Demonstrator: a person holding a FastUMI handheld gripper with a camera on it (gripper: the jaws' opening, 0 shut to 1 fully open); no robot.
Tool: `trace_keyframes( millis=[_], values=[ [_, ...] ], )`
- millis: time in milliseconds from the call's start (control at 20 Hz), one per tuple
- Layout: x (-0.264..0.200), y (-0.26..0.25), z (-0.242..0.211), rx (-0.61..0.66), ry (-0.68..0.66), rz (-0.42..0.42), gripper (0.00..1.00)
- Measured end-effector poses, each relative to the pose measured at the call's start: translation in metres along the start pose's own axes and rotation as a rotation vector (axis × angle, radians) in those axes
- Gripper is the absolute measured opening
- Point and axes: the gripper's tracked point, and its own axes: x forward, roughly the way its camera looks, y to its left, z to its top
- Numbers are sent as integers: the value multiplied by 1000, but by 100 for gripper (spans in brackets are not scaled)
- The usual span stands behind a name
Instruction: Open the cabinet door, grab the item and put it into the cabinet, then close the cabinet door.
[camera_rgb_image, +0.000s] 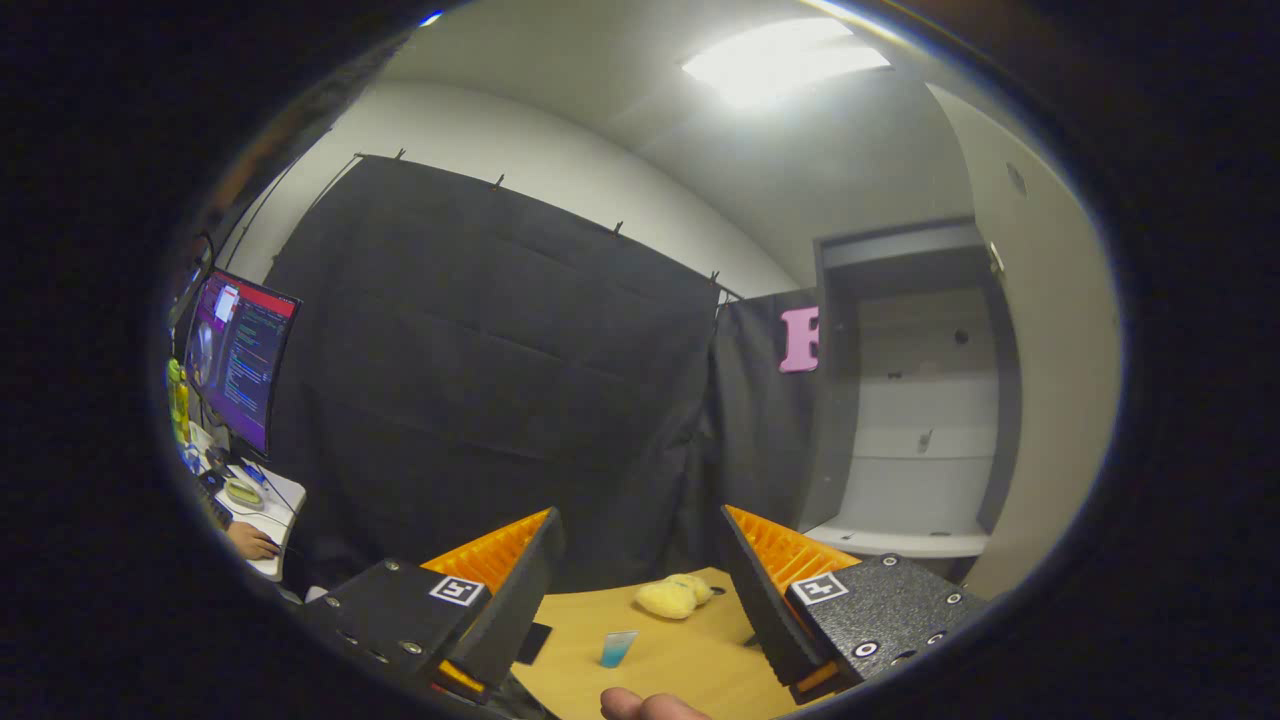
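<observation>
tool (640, 590) spread, empty, raised toward the cabinet (915, 400) | yellow item (675, 597) waits on surface (700, 660) below cabinet | door seemingly already open

Support surface: light wooden table (690, 665), seen between and below the gripper (640, 545) fingers, which stand wide apart with nothing between them.

Landmark: yellow plush toy (675, 596), lying on the table near its far edge, on its side, soft and lumpy in outline.

Small clear-to-blue block (618, 648) stands on the table nearer than the toy and slightly to its left, apart from it, not touching.

Flat black patch (533, 643) lies on the table further left of the toy, by the left finger; identity cannot be told.
</observation>
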Motion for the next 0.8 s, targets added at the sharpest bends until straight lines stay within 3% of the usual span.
trace_keyframes(
  millis=[200, 350, 500, 800],
  values=[
    [65, -12, -117, 142, 116, 72, 95],
    [97, -14, -203, 235, 258, 81, 95],
    [115, -8, -277, 231, 381, 74, 95],
    [140, -26, -313, 325, 451, 43, 94]
  ],
)
